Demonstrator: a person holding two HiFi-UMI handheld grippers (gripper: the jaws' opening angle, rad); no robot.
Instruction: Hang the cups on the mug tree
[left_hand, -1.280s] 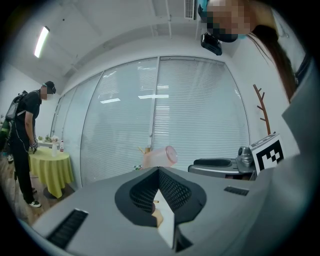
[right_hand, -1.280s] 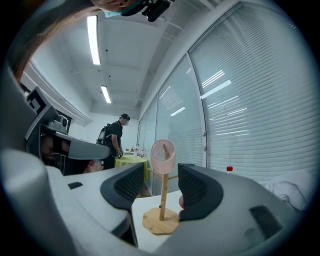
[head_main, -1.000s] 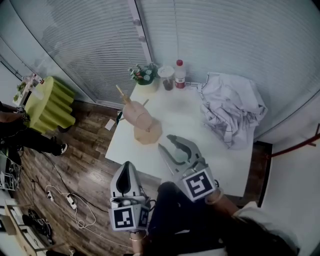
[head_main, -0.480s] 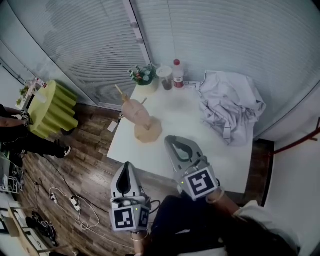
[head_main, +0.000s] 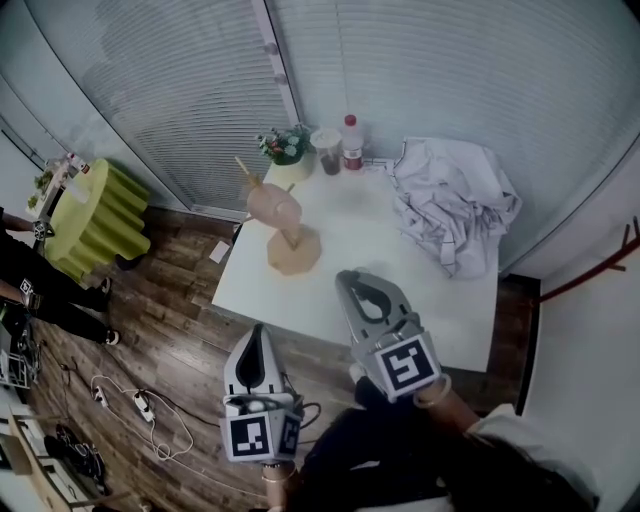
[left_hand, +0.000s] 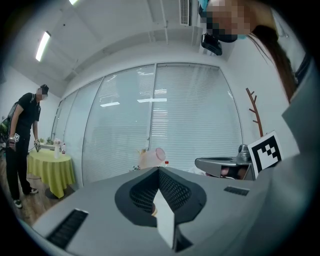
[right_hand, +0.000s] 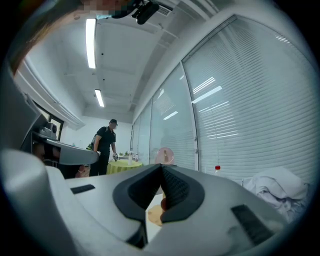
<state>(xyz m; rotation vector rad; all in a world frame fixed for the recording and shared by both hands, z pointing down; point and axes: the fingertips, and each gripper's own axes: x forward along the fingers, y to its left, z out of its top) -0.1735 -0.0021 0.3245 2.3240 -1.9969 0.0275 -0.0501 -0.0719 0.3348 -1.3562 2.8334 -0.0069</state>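
Observation:
The wooden mug tree (head_main: 293, 250) stands at the left end of the white table (head_main: 360, 235), with a pink cup (head_main: 272, 205) hanging tilted on one of its pegs. The same cup (left_hand: 159, 155) shows far ahead in the left gripper view, and beyond the right jaws as the pink cup (right_hand: 164, 155). My left gripper (head_main: 255, 330) hovers off the table's near edge, over the wood floor, shut and empty. My right gripper (head_main: 350, 277) is over the table's near edge, right of the tree, shut with nothing in it.
A crumpled white cloth (head_main: 455, 205) covers the table's right end. At the back edge stand a red-capped bottle (head_main: 352, 145), a plastic cup (head_main: 328, 152) and a small plant (head_main: 287, 150). A green round table (head_main: 95, 210), a person (head_main: 40, 290) and floor cables (head_main: 140, 405) lie left.
The right gripper's jaws, open a second ago, have closed on nothing. Both grippers have drawn back from the mug tree toward the table's near edge.

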